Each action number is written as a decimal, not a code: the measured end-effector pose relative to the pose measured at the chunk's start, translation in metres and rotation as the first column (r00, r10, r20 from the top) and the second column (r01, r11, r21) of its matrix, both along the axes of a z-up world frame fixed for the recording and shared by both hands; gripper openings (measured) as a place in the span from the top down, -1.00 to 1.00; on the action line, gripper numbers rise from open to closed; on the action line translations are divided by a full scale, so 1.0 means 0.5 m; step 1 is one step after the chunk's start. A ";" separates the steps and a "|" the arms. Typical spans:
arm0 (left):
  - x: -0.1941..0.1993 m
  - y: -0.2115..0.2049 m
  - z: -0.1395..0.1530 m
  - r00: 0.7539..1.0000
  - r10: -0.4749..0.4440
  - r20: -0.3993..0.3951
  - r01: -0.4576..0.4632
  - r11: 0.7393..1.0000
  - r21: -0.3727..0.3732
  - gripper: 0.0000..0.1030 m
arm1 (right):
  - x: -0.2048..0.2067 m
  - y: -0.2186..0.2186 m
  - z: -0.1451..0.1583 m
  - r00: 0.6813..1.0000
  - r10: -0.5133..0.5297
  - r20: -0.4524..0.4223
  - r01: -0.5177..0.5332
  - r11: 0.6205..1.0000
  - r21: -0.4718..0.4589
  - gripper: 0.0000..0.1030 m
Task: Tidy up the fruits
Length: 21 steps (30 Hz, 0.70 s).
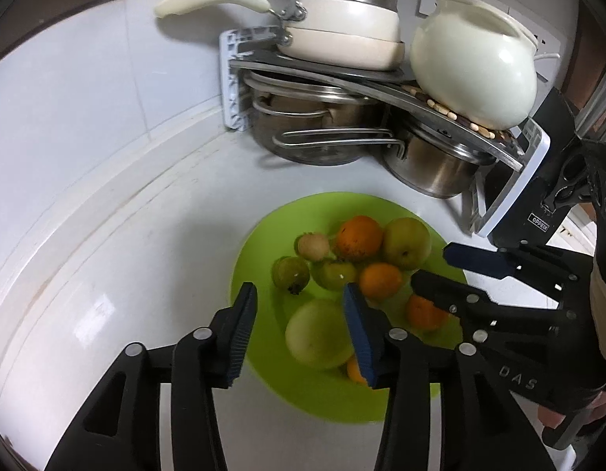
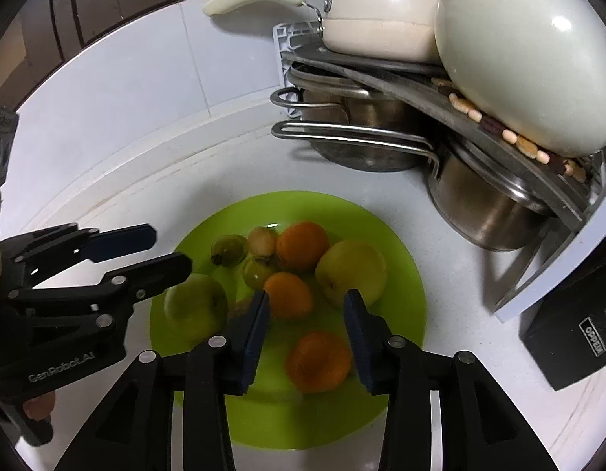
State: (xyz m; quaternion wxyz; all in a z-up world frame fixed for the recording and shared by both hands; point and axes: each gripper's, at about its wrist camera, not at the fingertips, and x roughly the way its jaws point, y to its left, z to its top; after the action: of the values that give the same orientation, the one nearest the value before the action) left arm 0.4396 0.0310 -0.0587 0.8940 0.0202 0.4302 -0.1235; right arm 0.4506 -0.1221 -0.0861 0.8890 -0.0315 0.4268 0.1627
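A lime green plate (image 1: pixel 259 243) (image 2: pixel 401 243) on the white counter holds several fruits: oranges (image 1: pixel 359 236) (image 2: pixel 317 361), green apples (image 1: pixel 407 241) (image 2: pixel 352 272), small green guavas (image 1: pixel 290 273) (image 2: pixel 228 249) and a large pale green fruit (image 1: pixel 316 333) (image 2: pixel 194 306). My left gripper (image 1: pixel 301 306) is open and empty above the plate's left part, over the large pale fruit. My right gripper (image 2: pixel 306 314) is open and empty above the plate, just over an orange. Each gripper shows in the other's view: the right (image 1: pixel 436 265), the left (image 2: pixel 161 251).
A dish rack (image 1: pixel 240 78) (image 2: pixel 538 294) at the back holds steel pots (image 1: pixel 432 165) (image 2: pixel 483 212), cream pans (image 1: pixel 342 27) (image 2: pixel 381 19) and a white round pot (image 1: pixel 475 66) (image 2: pixel 526 51). A black box (image 2: pixel 573 337) stands right. A tiled wall (image 1: pixel 86 78) is behind.
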 end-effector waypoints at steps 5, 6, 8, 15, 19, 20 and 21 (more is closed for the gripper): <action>-0.044 0.015 0.021 0.999 0.040 0.030 -0.040 0.999 0.007 -0.07 | -0.034 -0.003 0.014 1.000 -0.008 0.020 0.008 1.000 -0.002 0.15; -0.055 0.017 0.027 0.998 0.046 0.042 -0.047 0.999 0.011 -0.12 | -0.042 -0.004 0.018 1.000 -0.013 0.026 0.013 1.000 -0.002 0.14; -0.079 0.020 0.039 0.996 0.057 0.068 -0.058 0.998 0.022 -0.16 | -0.064 -0.008 0.028 0.999 -0.024 0.038 0.023 1.000 0.007 0.06; -0.172 0.025 0.075 0.983 0.080 0.163 -0.088 0.995 0.044 -0.41 | -0.165 -0.018 0.063 0.991 -0.077 0.105 0.076 0.997 0.009 -0.28; -0.233 0.018 0.084 0.979 0.064 0.194 -0.074 0.996 0.047 -0.51 | -0.230 -0.031 0.077 0.986 -0.106 0.132 0.104 0.994 0.024 -0.32; -0.243 0.015 0.087 0.978 0.063 0.197 -0.074 0.996 0.047 -0.54 | -0.243 -0.034 0.079 0.984 -0.114 0.139 0.111 0.993 0.026 -0.33; -0.256 0.014 0.091 0.977 0.066 0.204 -0.077 0.996 0.046 -0.62 | -0.257 -0.037 0.082 0.982 -0.121 0.145 0.118 0.993 0.029 -0.35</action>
State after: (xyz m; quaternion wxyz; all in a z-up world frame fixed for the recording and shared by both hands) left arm 0.3118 0.0381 -0.0134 0.9361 0.0413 0.3407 -0.0770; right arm 0.3218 -0.1409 -0.0453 0.9264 -0.0084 0.3599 0.1107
